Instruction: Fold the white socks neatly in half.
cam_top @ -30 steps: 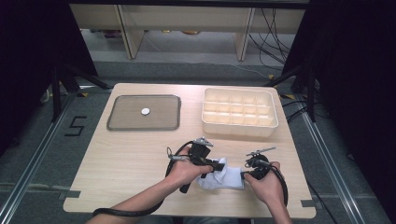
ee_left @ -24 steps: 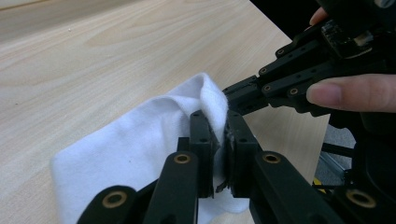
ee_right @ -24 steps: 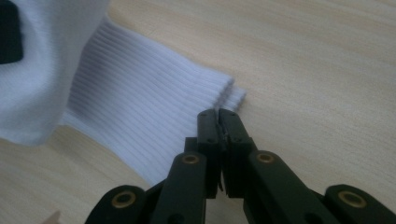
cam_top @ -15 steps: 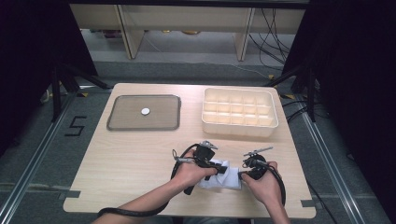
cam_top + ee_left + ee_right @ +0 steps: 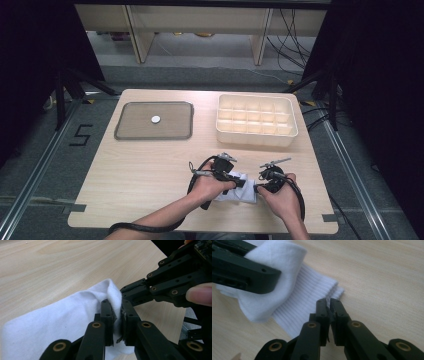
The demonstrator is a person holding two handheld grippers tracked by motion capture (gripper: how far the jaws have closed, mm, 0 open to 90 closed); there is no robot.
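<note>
Soft white ribbed sock (image 5: 294, 297) in black left tongs (image 5: 117, 312)

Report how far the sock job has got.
Done: nothing sits in the divided box yet. In hand: the left tool pinches a raised fold of the white sock; the right tool nips its ribbed cuff edge. Left: probably finishing the fold and putting it away.

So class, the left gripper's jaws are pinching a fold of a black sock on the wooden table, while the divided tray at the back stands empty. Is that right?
Not quite: the sock is white, not black, as the left gripper view shows. The rest holds: the left gripper has its jaws pinched on a fold of it on the wooden table, and the divided tray at the back stands empty.
</note>
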